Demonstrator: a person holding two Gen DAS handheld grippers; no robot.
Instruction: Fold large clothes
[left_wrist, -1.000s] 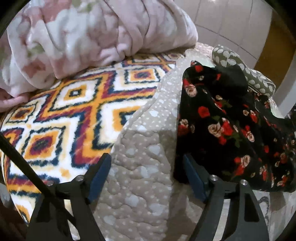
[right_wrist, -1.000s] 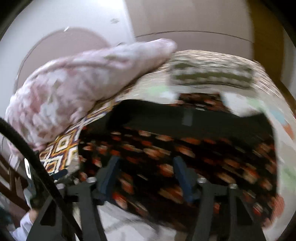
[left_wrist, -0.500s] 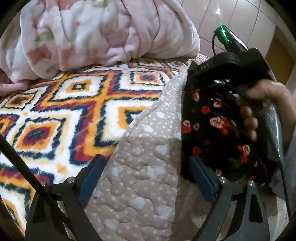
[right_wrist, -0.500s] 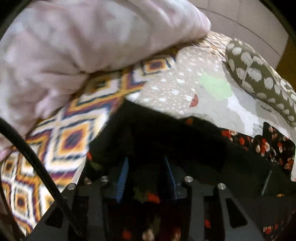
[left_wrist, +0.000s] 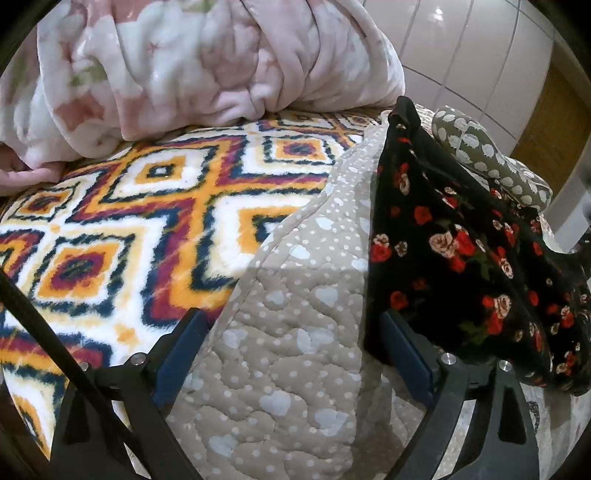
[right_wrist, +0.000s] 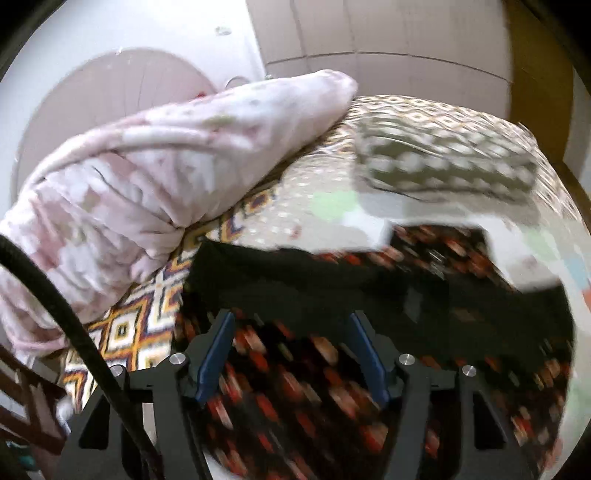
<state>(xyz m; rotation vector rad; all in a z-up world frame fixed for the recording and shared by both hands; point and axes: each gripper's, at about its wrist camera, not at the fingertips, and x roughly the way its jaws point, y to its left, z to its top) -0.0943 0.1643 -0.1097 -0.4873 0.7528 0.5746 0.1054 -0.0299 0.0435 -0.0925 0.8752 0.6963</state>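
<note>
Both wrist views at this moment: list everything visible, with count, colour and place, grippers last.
floral garment: one, black with red and cream roses, on the quilt, right of the left gripper
quilt: one, beige with white dots, beneath the garment
patterned blanket: one, orange, white, navy and red diamonds, left of the quilt
fluffy blanket: one, pink and white, heaped behind
pillow: one, olive with white spots, beyond the garment
left gripper: black with blue pads, open, empty
right gripper: same, open above the garment

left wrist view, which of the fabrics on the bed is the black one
The floral garment, black with red roses, right of the beige quilt; the patterned blanket and pink comforter are light.
</note>
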